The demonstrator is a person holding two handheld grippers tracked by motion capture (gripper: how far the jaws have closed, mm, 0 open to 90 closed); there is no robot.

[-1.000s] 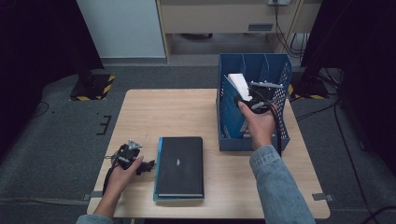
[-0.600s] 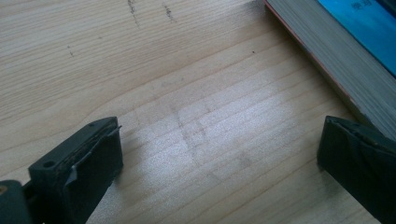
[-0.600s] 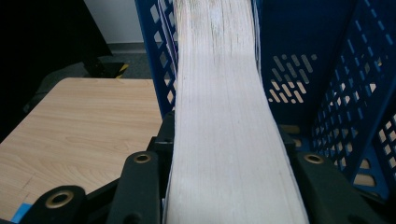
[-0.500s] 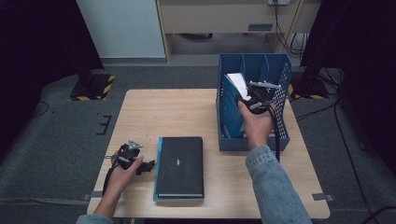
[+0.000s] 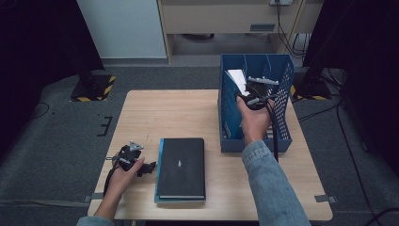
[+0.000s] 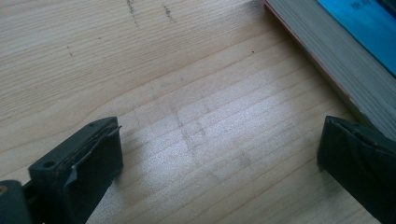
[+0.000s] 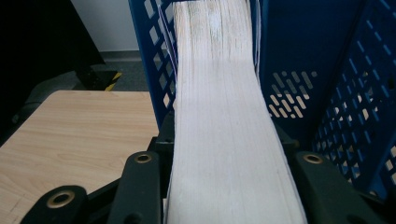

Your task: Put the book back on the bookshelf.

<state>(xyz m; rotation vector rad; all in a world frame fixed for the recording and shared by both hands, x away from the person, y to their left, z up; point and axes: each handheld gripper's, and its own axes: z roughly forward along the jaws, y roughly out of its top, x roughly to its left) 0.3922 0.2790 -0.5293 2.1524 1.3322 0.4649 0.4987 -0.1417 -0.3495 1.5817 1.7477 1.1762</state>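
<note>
R hand-held gripper (image 5: 256, 89): pinching a book (image 7: 224, 116) by its page edge, jaws tight on both sides. Book upright inside blue file rack (image 5: 282, 94), left compartment, white pages facing up toward cam. R gripper up over rack, forearm in denim sleeve (image 5: 270, 188) coming in from bottom of high view. Rack at right-rear of counter (image 5: 179, 113), perforated walls, dividers inside.

L hand-held gripper (image 5: 134, 160): spread wide, nothing between jaws, low over bare wood at front-left of counter. Just beside it, to its right: black book (image 5: 181, 167) lying flat, stacked on a blue one (image 6: 359, 28) w/ edge showing underneath. L gripper view: page edge of that stack near one jaw, can't tell if touching.
</note>
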